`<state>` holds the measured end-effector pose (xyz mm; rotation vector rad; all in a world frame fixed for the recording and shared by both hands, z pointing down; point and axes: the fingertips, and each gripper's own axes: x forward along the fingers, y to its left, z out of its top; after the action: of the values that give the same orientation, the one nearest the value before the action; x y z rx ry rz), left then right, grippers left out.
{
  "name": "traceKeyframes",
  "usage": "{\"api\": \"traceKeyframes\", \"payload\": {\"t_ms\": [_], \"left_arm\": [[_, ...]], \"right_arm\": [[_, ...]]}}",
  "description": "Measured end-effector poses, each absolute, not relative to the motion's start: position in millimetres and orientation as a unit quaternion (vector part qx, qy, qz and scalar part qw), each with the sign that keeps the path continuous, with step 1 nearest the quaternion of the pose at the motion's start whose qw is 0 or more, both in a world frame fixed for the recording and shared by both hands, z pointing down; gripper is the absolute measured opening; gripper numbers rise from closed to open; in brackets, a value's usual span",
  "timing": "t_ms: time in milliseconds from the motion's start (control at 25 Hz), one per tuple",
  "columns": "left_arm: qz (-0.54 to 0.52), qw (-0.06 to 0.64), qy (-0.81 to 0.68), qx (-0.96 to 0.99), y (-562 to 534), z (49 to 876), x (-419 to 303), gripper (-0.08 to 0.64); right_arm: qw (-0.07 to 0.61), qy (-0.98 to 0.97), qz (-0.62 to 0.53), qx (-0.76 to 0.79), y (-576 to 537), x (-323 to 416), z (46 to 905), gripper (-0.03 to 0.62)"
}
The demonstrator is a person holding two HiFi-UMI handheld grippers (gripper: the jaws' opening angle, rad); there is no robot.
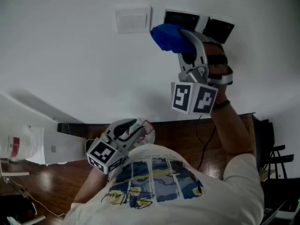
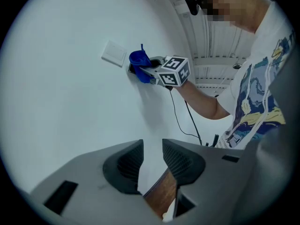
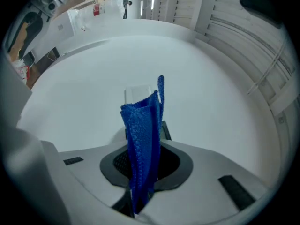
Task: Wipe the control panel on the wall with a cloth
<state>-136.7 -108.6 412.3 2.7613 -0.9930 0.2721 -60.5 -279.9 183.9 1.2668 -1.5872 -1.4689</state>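
Note:
Two black control panels (image 1: 182,18) (image 1: 219,28) are set into the white wall, beside a white switch plate (image 1: 132,19). My right gripper (image 1: 185,43) is raised to the wall and shut on a folded blue cloth (image 1: 169,37). The cloth presses against the left panel and hides part of it. In the right gripper view the cloth (image 3: 143,130) stands up between the pads of that gripper (image 3: 144,165), with a dark panel edge (image 3: 165,129) just behind. My left gripper (image 1: 126,130) hangs low by my torso. Its jaws (image 2: 151,161) stand almost together, holding nothing.
A white cabinet-like object (image 1: 28,144) stands at the left on the wooden floor (image 1: 187,135). A thin black cable (image 1: 200,142) hangs down from the wall. Dark chair frames (image 1: 276,156) stand at the right. The wall around the panels is bare.

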Motion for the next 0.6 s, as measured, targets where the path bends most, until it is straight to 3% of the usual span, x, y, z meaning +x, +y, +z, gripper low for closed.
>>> {"api": "traceKeyframes", "payload": {"t_ms": [440, 600], "left_arm": [[0.094, 0.115, -0.321, 0.936, -97, 422, -144, 0.124], [0.088, 0.115, -0.328, 0.933, -99, 421, -147, 0.124]], "right_arm": [[0.356, -0.615, -0.534, 0.458, -295, -63, 265, 0.077], [0.336, -0.62, -0.543, 0.456, -286, -64, 255, 0.077]]}}
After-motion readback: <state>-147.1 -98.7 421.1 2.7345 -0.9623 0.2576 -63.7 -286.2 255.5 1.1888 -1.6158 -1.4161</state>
